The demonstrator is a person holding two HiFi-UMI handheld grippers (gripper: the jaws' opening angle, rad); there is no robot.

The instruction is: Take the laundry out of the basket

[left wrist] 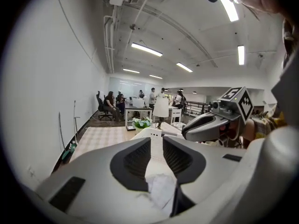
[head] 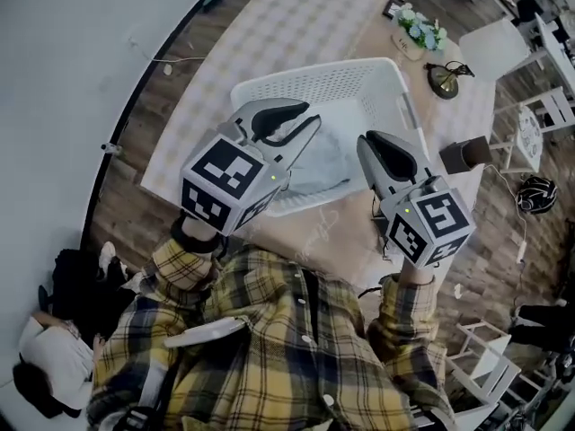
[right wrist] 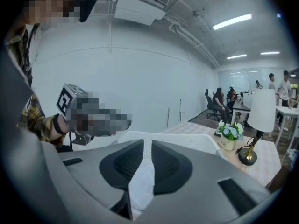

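Centre of the head view, slightly above the middle: the laundry, a pale grey-white cloth slumped on the floor of the white basket, itself standing on the tan surface. Angled in from lower left, the left hand-held gripper, tips past the basket's near rim and pointing toward upper right, over the upper-left part of the cloth. Jaws a little spread, a narrow slot between the pads, nothing pinched. In the left gripper view, crumpled white cloth showing through the bottom of that slot, ahead and below, clear of the pads. Angled in from lower right, the right hand-held gripper, tips over the basket's right part, just beside the cloth's right edge rather than above it. Likewise slightly spread and empty, with only pale basket and cloth showing through the slot in its own view. Long axis of the cloth seemingly left to right across the frame, along the basket's length, so spanning the stretch between the two pairs of tips. Left side judged the nearer. Probably a dip forward and down from both, with a small shift toward frame left for the right one. Height above the cloth not readable.
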